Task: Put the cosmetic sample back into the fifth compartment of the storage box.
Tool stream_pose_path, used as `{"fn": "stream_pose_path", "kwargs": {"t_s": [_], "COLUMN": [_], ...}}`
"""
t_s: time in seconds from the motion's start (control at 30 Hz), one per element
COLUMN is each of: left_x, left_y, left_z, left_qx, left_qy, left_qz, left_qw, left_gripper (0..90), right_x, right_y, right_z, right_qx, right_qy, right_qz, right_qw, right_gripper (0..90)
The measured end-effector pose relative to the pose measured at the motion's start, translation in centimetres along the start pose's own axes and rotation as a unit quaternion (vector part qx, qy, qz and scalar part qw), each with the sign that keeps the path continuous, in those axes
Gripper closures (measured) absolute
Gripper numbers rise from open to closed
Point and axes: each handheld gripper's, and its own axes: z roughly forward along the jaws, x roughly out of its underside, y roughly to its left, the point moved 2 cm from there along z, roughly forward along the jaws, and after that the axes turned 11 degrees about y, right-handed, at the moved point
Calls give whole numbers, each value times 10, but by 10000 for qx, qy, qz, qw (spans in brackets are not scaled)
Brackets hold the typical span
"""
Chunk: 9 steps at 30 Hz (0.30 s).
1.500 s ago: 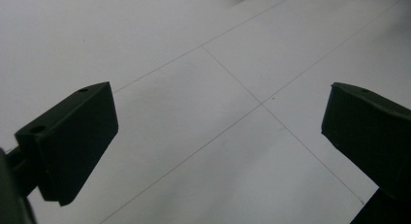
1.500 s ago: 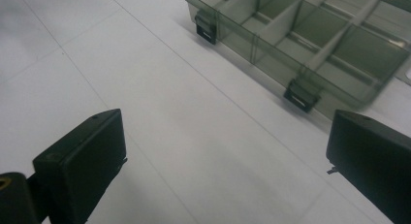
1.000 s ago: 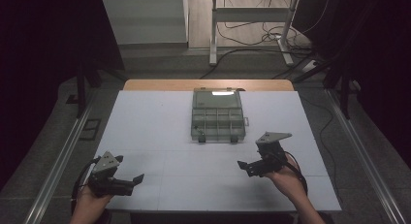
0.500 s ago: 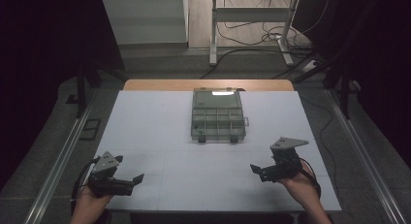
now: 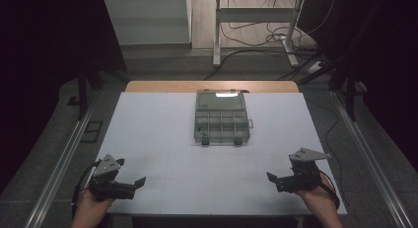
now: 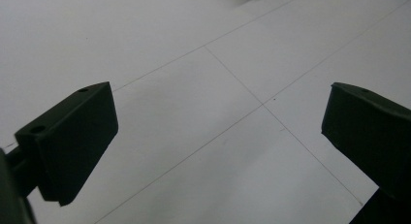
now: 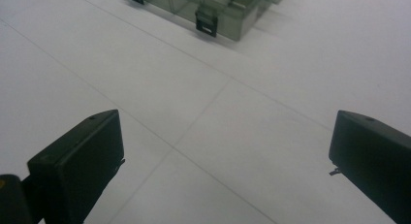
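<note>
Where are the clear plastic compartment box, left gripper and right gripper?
clear plastic compartment box (image 5: 221,123), high view, divider grid.
left gripper (image 5: 139,181), high view, between fingertips.
right gripper (image 5: 270,177), high view, between fingertips.

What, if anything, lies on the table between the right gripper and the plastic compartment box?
Nothing visible does. The right gripper sits near the table's front edge with its jaws open, and the box sits farther back at the middle. Between them is bare white table, as the right gripper view confirms up to the box's latches.

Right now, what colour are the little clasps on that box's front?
Black, on a smoky grey see-through box; the clasps show best in the right gripper view.
</note>
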Motion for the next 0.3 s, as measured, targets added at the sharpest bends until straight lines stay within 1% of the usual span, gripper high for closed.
{"fn": "stream_pose_path", "kwargs": {"t_s": [0.1, 0.2, 0.3], "left_x": [0, 0, 0], "left_y": [0, 0, 0], "left_z": [0, 0, 0], "left_qx": [-1, -8, -8], "left_qy": [1, 4, 0], "left_qz": [-5, 2, 2], "left_qw": [10000, 10000, 10000], "left_gripper": [4, 4, 4], "right_x": [7, 13, 16], "right_y": [-4, -6, -8], "right_z": [0, 1, 2], "right_qx": [56, 39, 41], "right_qy": [46, 73, 115], "right_qz": [74, 150, 171], "right_qw": [9999, 9999, 9998], "right_gripper": [0, 0, 0]}}
